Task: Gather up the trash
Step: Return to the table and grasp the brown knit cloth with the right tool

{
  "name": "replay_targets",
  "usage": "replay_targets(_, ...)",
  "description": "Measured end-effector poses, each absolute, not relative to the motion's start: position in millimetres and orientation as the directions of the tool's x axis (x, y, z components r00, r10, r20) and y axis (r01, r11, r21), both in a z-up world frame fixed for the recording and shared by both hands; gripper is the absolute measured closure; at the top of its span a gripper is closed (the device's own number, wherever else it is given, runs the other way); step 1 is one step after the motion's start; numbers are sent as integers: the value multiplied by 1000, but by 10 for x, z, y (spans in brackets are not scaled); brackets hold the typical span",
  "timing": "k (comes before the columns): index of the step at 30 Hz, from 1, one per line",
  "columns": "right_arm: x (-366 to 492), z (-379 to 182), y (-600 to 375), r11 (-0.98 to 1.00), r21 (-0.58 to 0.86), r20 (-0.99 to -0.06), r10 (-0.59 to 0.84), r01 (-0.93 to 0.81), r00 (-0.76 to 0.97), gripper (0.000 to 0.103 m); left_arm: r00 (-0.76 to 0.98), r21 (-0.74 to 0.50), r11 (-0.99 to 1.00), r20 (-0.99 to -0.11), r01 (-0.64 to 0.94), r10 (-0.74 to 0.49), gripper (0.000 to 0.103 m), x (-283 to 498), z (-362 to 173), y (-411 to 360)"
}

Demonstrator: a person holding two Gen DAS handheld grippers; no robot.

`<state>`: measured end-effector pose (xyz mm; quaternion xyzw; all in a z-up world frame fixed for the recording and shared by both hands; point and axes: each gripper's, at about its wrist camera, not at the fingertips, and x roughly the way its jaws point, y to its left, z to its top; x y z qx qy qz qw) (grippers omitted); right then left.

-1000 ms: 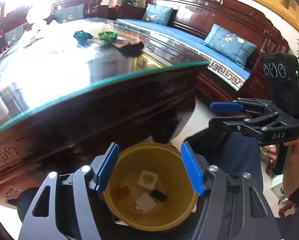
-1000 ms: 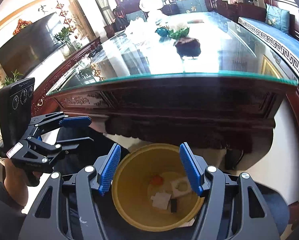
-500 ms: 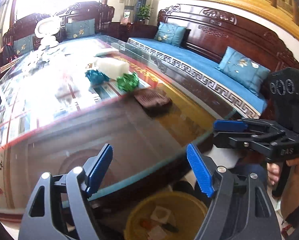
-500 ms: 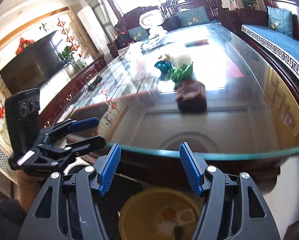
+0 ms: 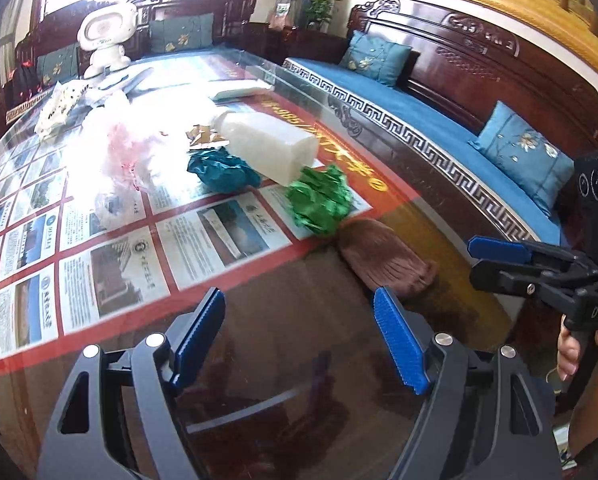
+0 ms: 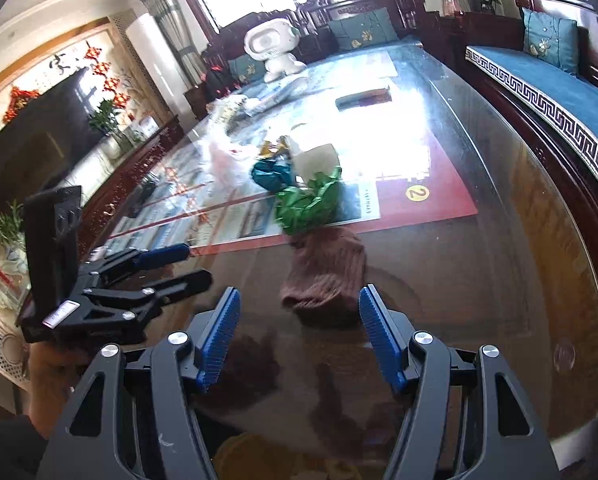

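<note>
Trash lies on the glass-topped table [image 5: 439, 232]: a brown knitted cloth [image 5: 387, 264] [image 6: 327, 276] nearest, then a green crumpled wrapper [image 5: 319, 204] [image 6: 307, 204], a teal crumpled wrapper [image 5: 223, 172] [image 6: 271, 174], a white bottle [image 5: 267, 148] on its side and a pink-white plastic bag [image 5: 127, 152]. My left gripper [image 5: 299, 304] hovers open and empty over the near table. My right gripper [image 6: 299, 300] has its jaws opening, empty, with the brown cloth just ahead of its fingertips. A yellow bin [image 6: 235, 456] shows faintly through the glass below.
A white toy robot [image 5: 105, 36] stands at the table's far end among papers. A carved wooden sofa with blue cushions [image 5: 419, 120] runs along the right side. A television [image 6: 39, 140] is on the left wall. The table's rounded edge [image 6: 595, 400] curves near right.
Both grippers rose from above the yellow bin and moved forward over the table top. The left jaws widened. The bin dropped out of the left view.
</note>
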<state>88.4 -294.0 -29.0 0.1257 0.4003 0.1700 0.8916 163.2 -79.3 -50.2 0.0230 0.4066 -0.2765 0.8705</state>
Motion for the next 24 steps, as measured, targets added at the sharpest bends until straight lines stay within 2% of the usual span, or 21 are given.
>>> replay_targets(6,1212,-509,-2893,938,293,-721,342,-183,602,37,493,-194,849,-741,492,-455,26,1887,-638,-828)
replay_targets(8,1252,-557,-2863,943,279,-728,331,-181,601,33,488,-199,849,-745,490,-456,26,1951,-672,-827)
replay_targets(15,1301,-633,-2685,957,171,-746,281,-235,603,33,469,-205,842,-753,499,-462,26,2058,-712,-889)
replay_targets(17,1294,-650,-2614,961,108,-748,248,-256,615,41,469,-204,842,-753,500,-461,26,2068,-718,-903)
replay_targets(19,1271,-651,-2579,958,81,-743,242,-276,624,62,470,-206,842,-752,499,-463,26,2073,-717,-913)
replay_targets(20,1276,-650,-2581,951,100,-741,267,-292,616,68,471,-207,842,-751,498,-462,26,2076,-718,-921)
replay_targets(21,1288,-649,-2590,946,119,-742,286,-301,606,81,471,-206,843,-752,496,-461,26,2080,-720,-929)
replay_targets(22,1295,-648,-2598,943,135,-743,300,-306,598,87,472,-206,844,-752,496,-460,26,2082,-722,-931)
replay_targets(24,1299,-641,-2613,942,148,-738,308,-302,600,93,471,-207,844,-753,495,-460,26,2084,-718,-952)
